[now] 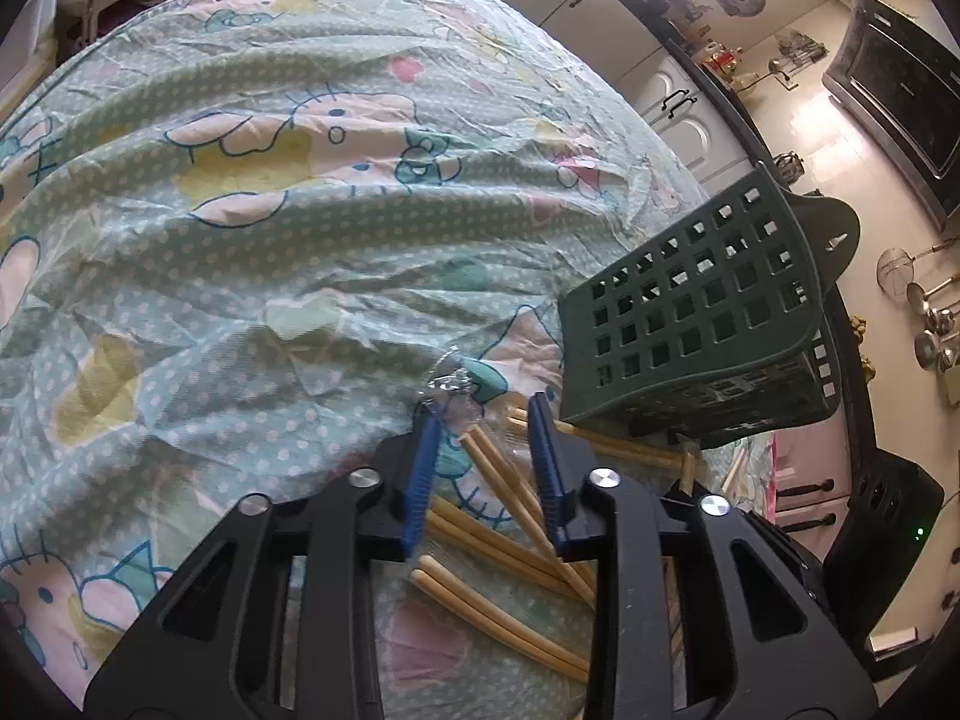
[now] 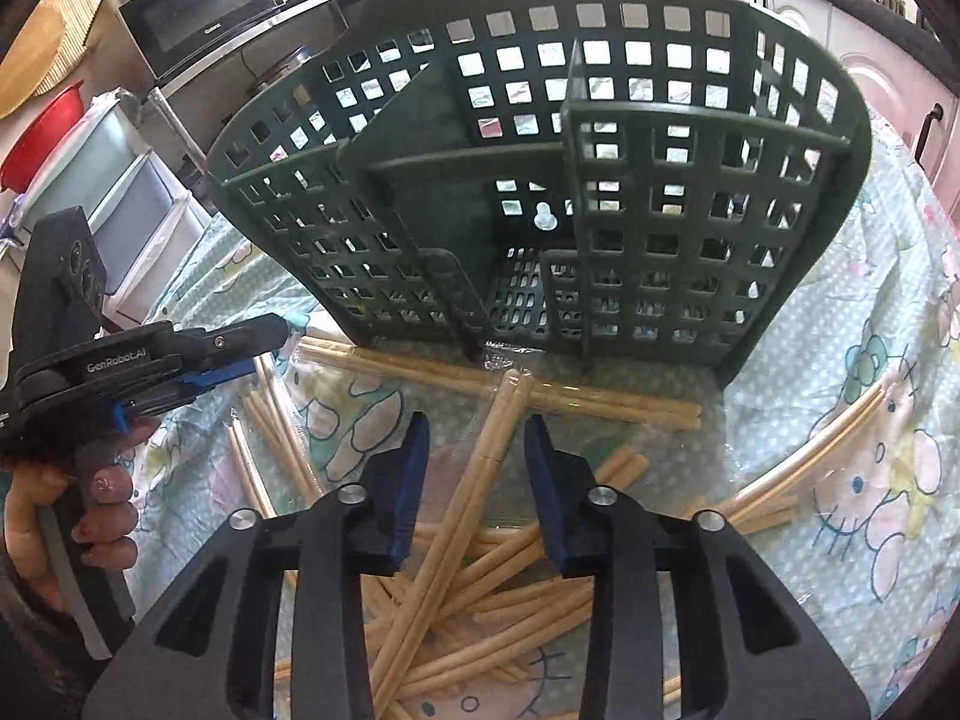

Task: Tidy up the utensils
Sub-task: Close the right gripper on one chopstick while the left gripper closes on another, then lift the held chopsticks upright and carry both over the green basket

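A dark green utensil caddy [image 2: 540,192] stands on the table, which is covered by a cartoon-print tablecloth [image 1: 270,240]. The caddy's open top faces the right wrist camera, so its three compartments, split by two dividers, show clearly; all three look empty.

Wrapped bamboo chopsticks [image 2: 474,540] lie scattered on the cloth just in front of the caddy, crossing each other in a loose heap. Too many overlap for a firm count, but there are well over a dozen sticks, most in pairs sleeved in clear plastic. One pair lies along the caddy's base, and a few more lie off to the caddy's right side.

The right hand-held gripper [image 2: 477,450] hovers over the heap with its jaws apart, straddling one pair that points toward the caddy, though gripping nothing yet; it seems lined up for a pick. The left hand-held gripper [image 1: 480,426] is also spread wide and empty, low over chopsticks at the caddy's left, next to a crumpled bit of clear wrapper [image 1: 447,384].
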Demonstrator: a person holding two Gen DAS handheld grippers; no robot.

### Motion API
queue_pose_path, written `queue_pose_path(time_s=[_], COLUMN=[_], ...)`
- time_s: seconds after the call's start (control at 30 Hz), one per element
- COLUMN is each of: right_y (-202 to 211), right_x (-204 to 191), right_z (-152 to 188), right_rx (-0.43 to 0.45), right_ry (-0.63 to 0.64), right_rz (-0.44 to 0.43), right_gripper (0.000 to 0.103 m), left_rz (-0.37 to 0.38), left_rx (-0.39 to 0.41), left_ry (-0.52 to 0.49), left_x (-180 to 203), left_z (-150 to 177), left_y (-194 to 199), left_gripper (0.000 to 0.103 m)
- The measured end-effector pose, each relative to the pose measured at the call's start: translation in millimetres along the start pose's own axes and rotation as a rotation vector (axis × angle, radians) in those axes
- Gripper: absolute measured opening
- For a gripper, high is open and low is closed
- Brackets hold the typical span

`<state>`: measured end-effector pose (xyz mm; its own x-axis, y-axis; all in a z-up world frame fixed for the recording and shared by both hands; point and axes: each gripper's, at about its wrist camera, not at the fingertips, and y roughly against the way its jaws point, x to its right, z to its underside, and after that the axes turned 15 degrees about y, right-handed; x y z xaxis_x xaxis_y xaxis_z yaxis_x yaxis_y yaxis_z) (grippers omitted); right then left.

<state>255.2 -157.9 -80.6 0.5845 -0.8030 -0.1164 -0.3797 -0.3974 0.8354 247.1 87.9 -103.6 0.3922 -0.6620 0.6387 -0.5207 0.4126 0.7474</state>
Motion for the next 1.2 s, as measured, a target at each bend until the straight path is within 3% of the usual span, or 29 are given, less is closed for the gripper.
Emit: queue_pose_path(time_s=[0.3,0.57,1.2], right_y=[6.1,28.8,101.9], right_x=[0.2,7.0,-27.4], right_z=[0.2,9.0,0.8], right_rx=[0.008,0.039,0.195], right_ry=[-0.01,-0.001,0.123], right_rz=[-0.021,-0.048,-0.092], right_gripper=[0.014,0.011,0.01], left_rz=[0.033,0.074,0.165], left_rx=[0.0,0.042,0.215], left_ry=[-0.001,-0.06,-0.287], left_x=[-4.5,3.4,53.9], left_z=[-0.5,5.7,40.0], left_y=[4.7,29.4,123.2], left_gripper=[0.006,0.004,0.003])
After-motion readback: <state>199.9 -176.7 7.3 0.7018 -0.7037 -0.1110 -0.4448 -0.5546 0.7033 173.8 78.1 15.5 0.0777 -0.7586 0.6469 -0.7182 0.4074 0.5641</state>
